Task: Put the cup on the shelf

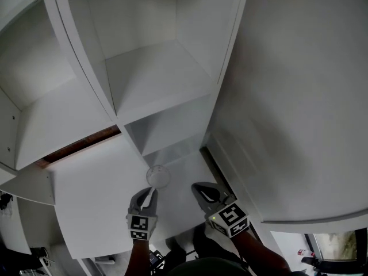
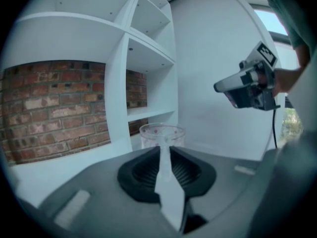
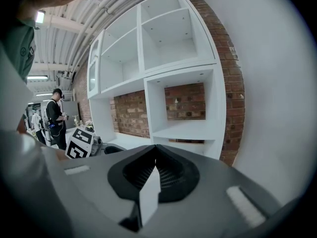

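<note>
jaws: left gripper pinches the cup rim near the shelf, a tilt might slip it; right gripper pressed together

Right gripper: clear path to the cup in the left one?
Probably yes: the right gripper, shut and empty, sits beside the cup with only open air between; its jaws would need opening first.

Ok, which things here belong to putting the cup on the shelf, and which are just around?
Job: clear plastic cup; left gripper pinching its rim; white shelf unit.
Just around: shut, empty right gripper; red brick wall; bystander far behind.
</note>
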